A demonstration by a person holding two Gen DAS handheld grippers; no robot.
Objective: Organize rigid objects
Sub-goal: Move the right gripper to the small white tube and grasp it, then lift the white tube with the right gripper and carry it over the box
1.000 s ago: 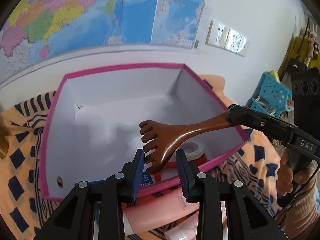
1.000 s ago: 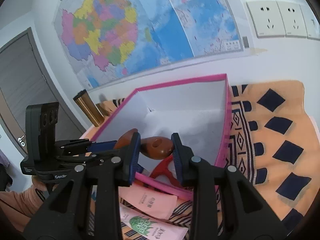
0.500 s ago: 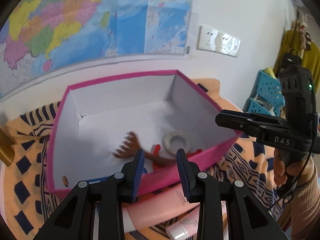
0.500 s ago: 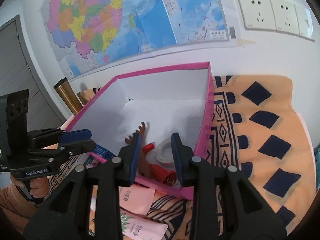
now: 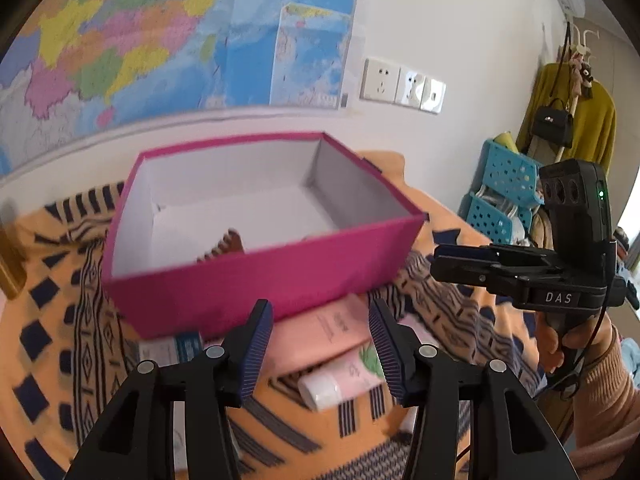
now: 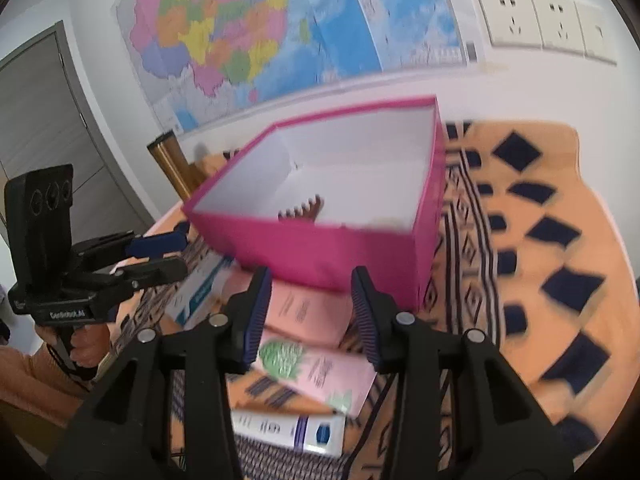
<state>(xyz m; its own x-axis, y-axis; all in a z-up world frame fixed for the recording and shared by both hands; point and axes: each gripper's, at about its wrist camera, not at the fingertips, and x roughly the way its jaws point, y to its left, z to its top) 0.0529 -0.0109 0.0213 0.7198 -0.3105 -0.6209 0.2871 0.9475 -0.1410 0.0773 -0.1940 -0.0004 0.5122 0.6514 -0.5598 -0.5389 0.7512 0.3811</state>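
A pink box [image 5: 272,280] with a white inside stands on the patterned cloth; it also shows in the right wrist view [image 6: 332,248]. A brown wooden back scratcher [image 5: 224,246] lies inside it, its claw end showing above the near wall [image 6: 304,210]. My left gripper [image 5: 320,344] is open and empty, in front of the box above pink tubes [image 5: 340,376]. My right gripper [image 6: 312,316] is open and empty, in front of the box above pink tubes [image 6: 304,312]. Each gripper shows in the other's view: the right one [image 5: 436,260], the left one [image 6: 176,252].
Pink tubes, a white tube [image 6: 288,428] and a blue-white carton [image 6: 204,292] lie on the orange cloth [image 6: 540,260] before the box. A gold cylinder [image 6: 176,164] stands at the back left. Blue baskets [image 5: 500,196] stand to the right. Wall with maps behind.
The right gripper let go of the back scratcher, which now lies in the box. Both grippers have pulled back from the box and lower, and stand wider open.
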